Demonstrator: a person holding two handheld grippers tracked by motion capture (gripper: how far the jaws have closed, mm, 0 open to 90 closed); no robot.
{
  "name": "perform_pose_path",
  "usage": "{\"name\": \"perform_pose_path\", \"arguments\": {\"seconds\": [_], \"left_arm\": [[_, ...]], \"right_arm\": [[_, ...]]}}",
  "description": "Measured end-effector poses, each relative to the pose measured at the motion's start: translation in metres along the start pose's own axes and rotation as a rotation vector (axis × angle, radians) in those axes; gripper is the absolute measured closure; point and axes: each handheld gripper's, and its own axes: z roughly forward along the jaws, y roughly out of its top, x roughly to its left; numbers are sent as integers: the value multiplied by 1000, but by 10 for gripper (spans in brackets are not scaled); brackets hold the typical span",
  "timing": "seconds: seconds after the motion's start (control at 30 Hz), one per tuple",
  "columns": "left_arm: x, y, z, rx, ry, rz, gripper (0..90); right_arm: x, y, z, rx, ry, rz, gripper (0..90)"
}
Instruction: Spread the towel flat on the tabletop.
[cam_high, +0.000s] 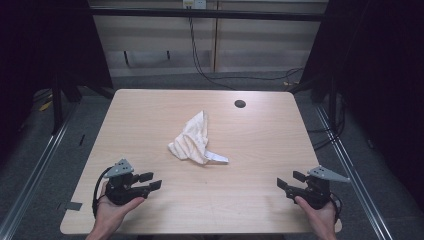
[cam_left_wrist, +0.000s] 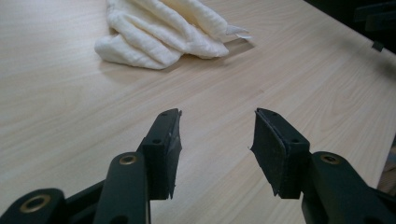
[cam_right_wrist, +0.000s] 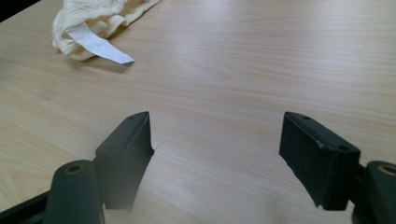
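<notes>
At the near edge of the pale wooden table (cam_high: 260, 150), the left gripper (cam_high: 152, 181) and the right gripper (cam_high: 285, 184) both rest open and empty, and further ahead between them, somewhat nearer to the left one, lies the crumpled cream cloth (cam_high: 194, 137), soft and ribbed, its long axis running away from the person.
</notes>
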Motion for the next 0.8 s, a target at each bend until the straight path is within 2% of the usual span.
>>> {"name": "perform_pose_path", "arguments": {"seconds": [0.13, 0.17, 0.23, 0.3, 0.37, 0.43, 0.53, 0.67, 0.7, 0.8], "left_arm": [[0, 4, -3, -15, 0, -12, 524], [2, 6, -3, -9, 17, -6, 517], [5, 12, -2, -10, 32, 2, 460], [7, 16, -1, 5, 42, 33, 407], [9, 19, 0, -2, 30, 34, 402], [11, 20, 2, 14, 9, 25, 407], [15, 25, 8, 19, -14, 15, 443], [21, 36, 18, 18, 11, 26, 446], [24, 43, 24, 25, 4, 27, 446], [26, 49, 31, 13, 5, 19, 440]], "right_arm": [[4, 0, 1, 5, 27, -11, 224], [6, 0, 1, 7, 30, -12, 224], [7, 0, 2, 12, 38, -25, 224], [8, 1, 3, 27, 45, -32, 224], [8, 0, 4, 37, 40, -34, 224], [8, 0, 5, 41, 42, -37, 224], [9, 1, 6, 43, 46, -50, 224], [13, 2, 6, 31, 69, -56, 218], [14, 2, 6, 34, 70, -59, 218], [14, 2, 7, 35, 73, -61, 218]]}}
